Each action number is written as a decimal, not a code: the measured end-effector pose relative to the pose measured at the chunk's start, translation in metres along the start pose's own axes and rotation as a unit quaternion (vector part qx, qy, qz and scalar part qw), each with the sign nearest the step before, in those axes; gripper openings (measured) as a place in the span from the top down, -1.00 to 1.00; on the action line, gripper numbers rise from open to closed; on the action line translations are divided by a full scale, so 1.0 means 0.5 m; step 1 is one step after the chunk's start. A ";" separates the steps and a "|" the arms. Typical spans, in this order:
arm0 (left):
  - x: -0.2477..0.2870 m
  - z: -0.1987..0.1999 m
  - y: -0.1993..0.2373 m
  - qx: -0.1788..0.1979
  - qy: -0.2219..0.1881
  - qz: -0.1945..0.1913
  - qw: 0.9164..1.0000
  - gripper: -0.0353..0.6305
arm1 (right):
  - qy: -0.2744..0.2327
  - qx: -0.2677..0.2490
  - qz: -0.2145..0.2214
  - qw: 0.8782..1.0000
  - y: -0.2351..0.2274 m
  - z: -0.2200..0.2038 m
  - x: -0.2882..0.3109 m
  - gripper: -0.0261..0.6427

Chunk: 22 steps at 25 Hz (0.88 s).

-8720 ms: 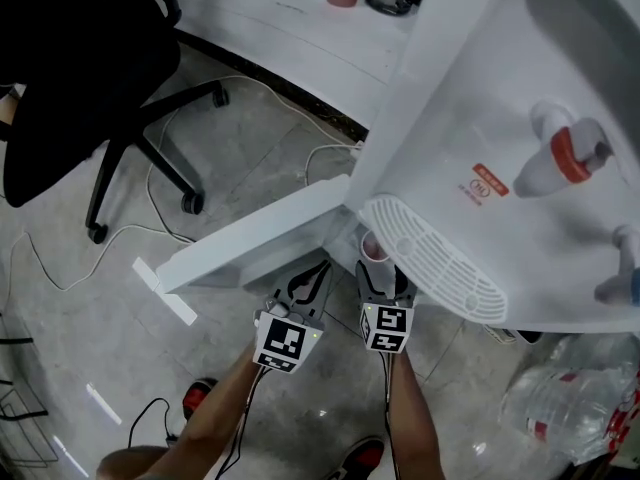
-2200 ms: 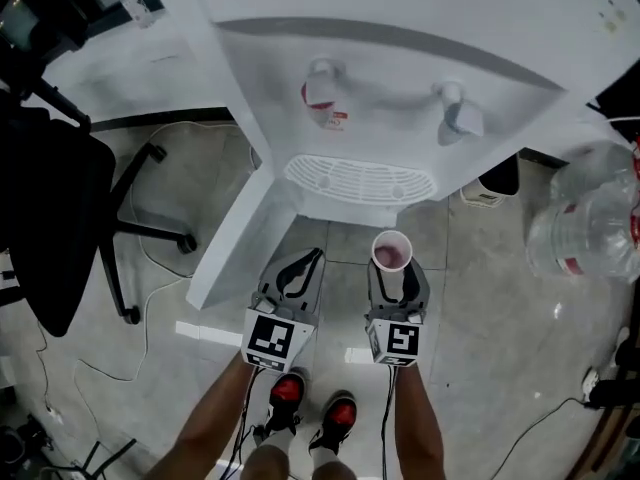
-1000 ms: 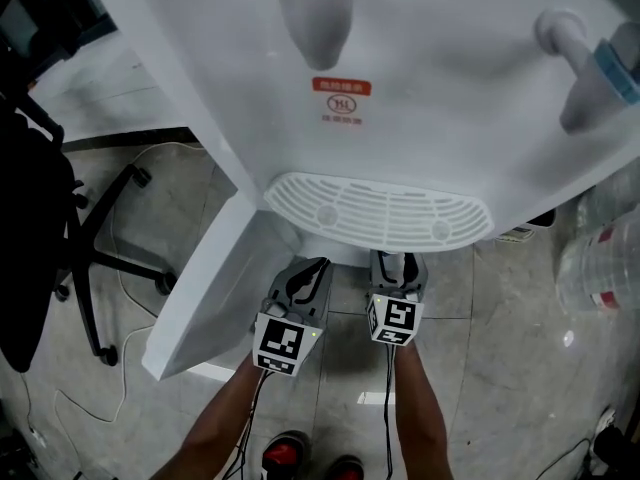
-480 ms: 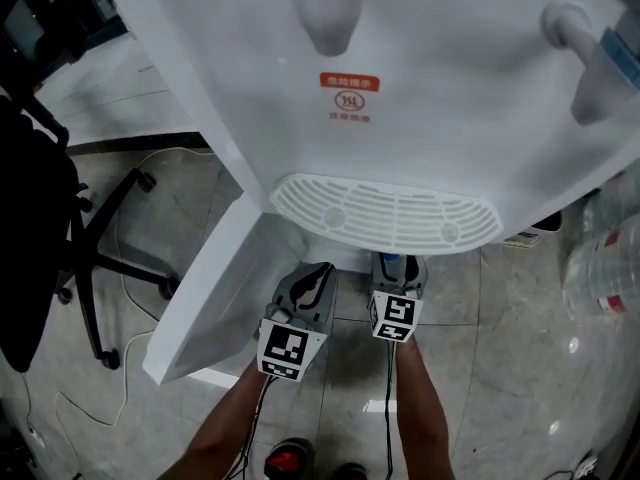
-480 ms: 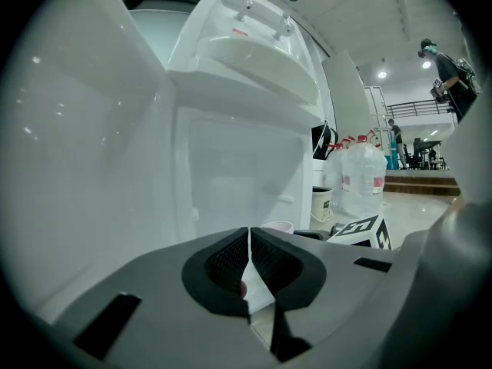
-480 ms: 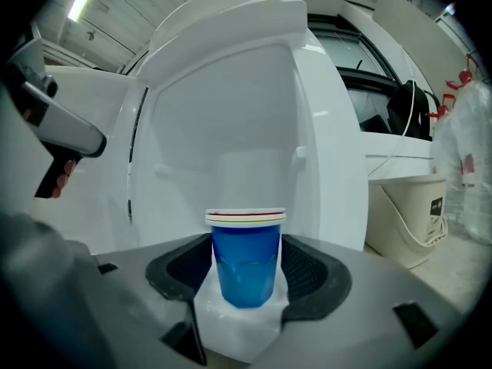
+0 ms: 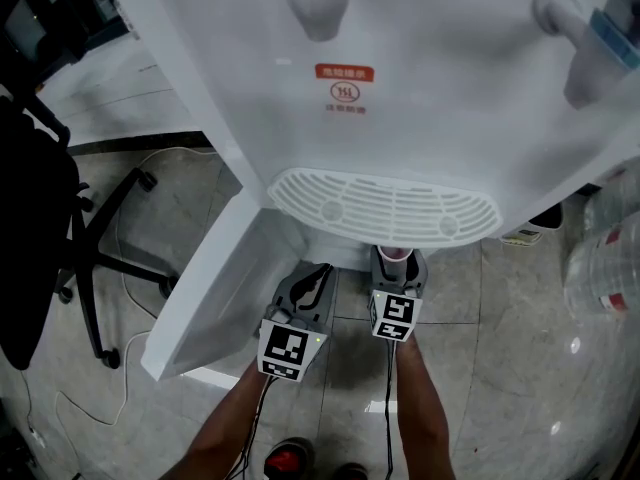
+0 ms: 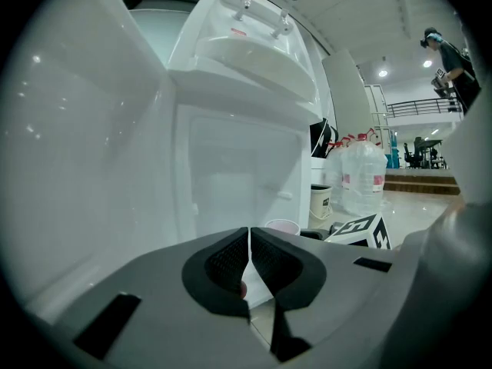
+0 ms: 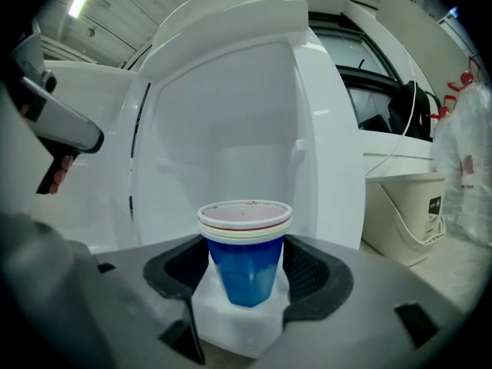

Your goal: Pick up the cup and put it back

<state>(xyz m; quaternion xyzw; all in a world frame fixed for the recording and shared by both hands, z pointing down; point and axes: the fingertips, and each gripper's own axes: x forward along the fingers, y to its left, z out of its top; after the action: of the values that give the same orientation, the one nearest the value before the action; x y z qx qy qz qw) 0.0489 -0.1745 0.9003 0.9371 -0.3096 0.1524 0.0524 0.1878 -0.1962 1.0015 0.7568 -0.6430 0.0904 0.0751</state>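
Observation:
A stack of blue paper cups (image 9: 244, 252) with a pink-tinted inside stands upright on the white shelf of the water dispenser's (image 7: 400, 88) lower cabinet. My right gripper (image 9: 246, 271) has the cup between its jaws, which have just been opening; a thin gap shows at each pad. In the head view only the cup's rim (image 7: 397, 254) peeks out under the drip tray (image 7: 385, 208), just ahead of the right gripper (image 7: 398, 265). My left gripper (image 7: 310, 280) is beside it, shut on nothing, pads (image 8: 231, 264) together. The cup's rim (image 8: 283, 226) also shows in the left gripper view.
The cabinet door (image 7: 215, 288) stands open to the left of both grippers. A black office chair (image 7: 40, 208) is at the far left, with cables on the floor. Large water bottles (image 7: 610, 258) and a white bucket (image 9: 407, 214) stand to the right.
Two seconds ago the cup was held out in front of the dispenser; now it is in under the drip tray. The right gripper has sunk slightly. The left gripper has kept still.

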 end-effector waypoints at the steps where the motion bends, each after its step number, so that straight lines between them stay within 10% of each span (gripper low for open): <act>1: -0.001 0.001 0.001 0.000 0.000 0.001 1.000 0.81 | 0.001 -0.001 0.000 1.000 0.000 0.000 0.003 0.04; 22: 0.012 0.011 0.014 0.002 -0.006 0.006 1.000 0.81 | 0.004 -0.002 0.017 1.000 0.012 0.006 0.021 -0.04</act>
<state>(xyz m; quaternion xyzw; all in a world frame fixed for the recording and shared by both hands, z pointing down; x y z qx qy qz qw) 0.0507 -0.1846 0.8970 0.9363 -0.3150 0.1477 0.0482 0.1837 -0.2077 1.0010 0.7451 -0.6559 0.0934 0.0773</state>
